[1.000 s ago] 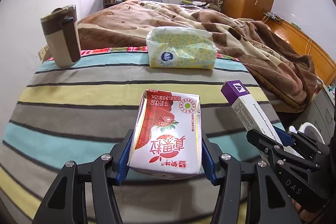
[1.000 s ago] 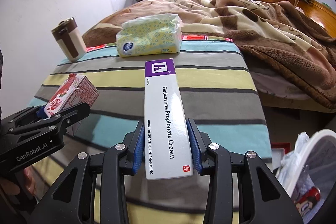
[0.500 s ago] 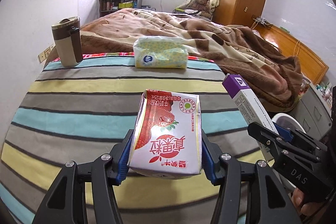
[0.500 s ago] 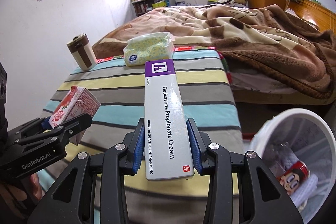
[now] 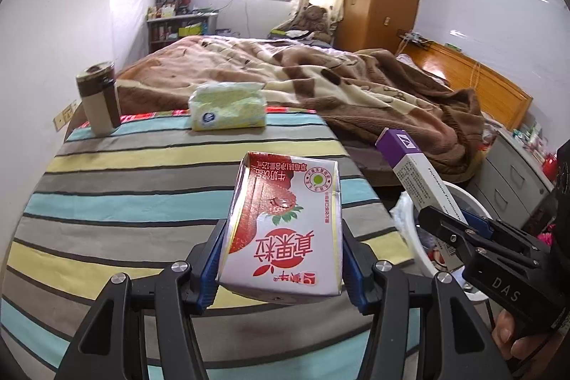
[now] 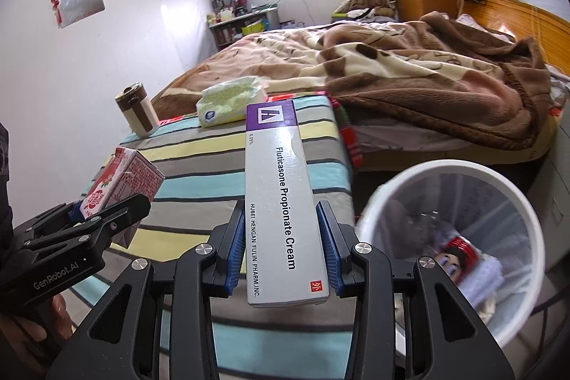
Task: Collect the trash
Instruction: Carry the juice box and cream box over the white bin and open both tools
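Both cameras sit close above the striped table [image 5: 142, 202], looking across it toward the bed [image 6: 392, 66]; both see the tissue pack [image 5: 228, 109].

Striped table [image 5: 142, 209] — mug [image 5: 99, 104]; tissues [image 5: 228, 107]

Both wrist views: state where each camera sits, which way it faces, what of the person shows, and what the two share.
Left wrist: on the left gripper, looking along its fingers past the milk carton over the striped cloth toward the bed; a hand shows.
Right wrist: on the right gripper, facing past the cream box, the bin at right.
Shared: mug, tissue pack, both held items.
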Demonstrator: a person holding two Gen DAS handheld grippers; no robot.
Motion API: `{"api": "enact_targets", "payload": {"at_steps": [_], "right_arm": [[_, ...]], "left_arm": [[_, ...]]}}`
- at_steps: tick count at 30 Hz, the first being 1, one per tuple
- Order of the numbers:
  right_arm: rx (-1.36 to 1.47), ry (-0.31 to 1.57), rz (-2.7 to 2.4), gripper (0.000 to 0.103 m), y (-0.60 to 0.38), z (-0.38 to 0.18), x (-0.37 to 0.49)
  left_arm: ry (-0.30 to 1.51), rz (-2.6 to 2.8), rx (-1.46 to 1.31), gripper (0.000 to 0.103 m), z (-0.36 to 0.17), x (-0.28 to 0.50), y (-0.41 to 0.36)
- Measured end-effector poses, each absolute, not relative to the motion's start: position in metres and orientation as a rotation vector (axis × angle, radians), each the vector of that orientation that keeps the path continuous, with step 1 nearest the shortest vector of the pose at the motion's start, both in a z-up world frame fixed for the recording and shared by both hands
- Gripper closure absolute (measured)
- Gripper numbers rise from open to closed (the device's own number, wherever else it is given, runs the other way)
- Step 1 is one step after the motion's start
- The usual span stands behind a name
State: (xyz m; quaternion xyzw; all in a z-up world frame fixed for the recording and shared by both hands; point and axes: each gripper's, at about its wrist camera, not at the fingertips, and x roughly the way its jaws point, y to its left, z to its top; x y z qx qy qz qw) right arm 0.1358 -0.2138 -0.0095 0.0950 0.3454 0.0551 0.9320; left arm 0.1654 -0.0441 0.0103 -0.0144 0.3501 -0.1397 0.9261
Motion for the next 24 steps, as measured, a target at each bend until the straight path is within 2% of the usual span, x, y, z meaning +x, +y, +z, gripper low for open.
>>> {"api": "enact_targets", "payload": {"at_steps": [24], "right_arm": [[0.298,0.682,-0.153,0.064,-0.317,-0.016,0.082]], "left_arm": [[0.739,-0.560,0.054,0.046,0.007,0.138,-0.187]]}}
